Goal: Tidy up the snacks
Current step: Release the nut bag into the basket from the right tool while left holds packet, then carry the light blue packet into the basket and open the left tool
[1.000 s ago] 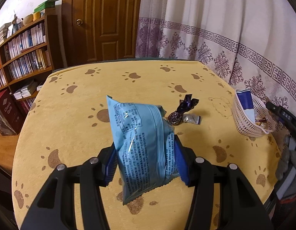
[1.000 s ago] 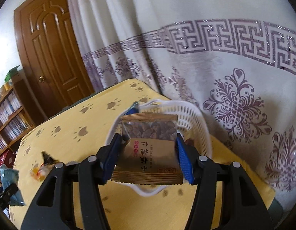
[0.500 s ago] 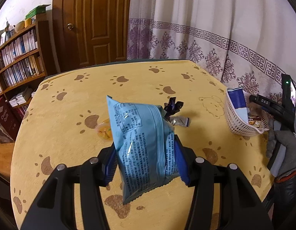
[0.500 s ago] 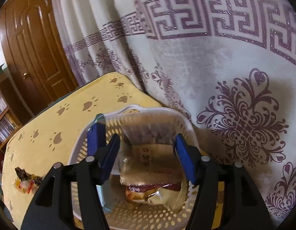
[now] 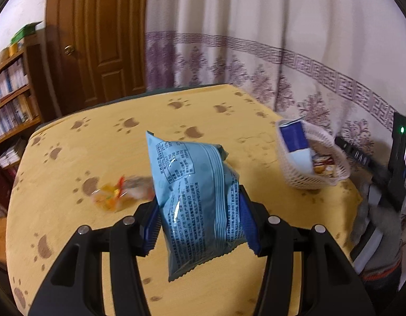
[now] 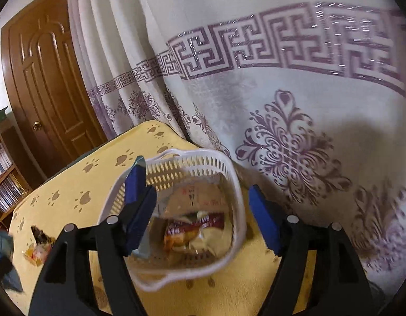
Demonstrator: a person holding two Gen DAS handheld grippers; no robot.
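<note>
Over the white basket, right gripper just opened, nothing held (packets below blurred, probably settled); left gripper clamped on blue packet, risking a snag on the rim.

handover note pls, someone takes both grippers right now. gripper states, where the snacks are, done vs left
Left gripper: shut on the light blue snack bag, held above the table, not yet at the basket.
Right gripper: open over the white basket; its jaws have just been opening, nothing between them now.
Done: the brown packet it carried now lies in the basket, with a blue-and-white pack and other wrapped snacks.
Left: drop the blue bag into the basket, then collect the loose wrapped sweets on the table; they are blurred, count unclear.
</note>
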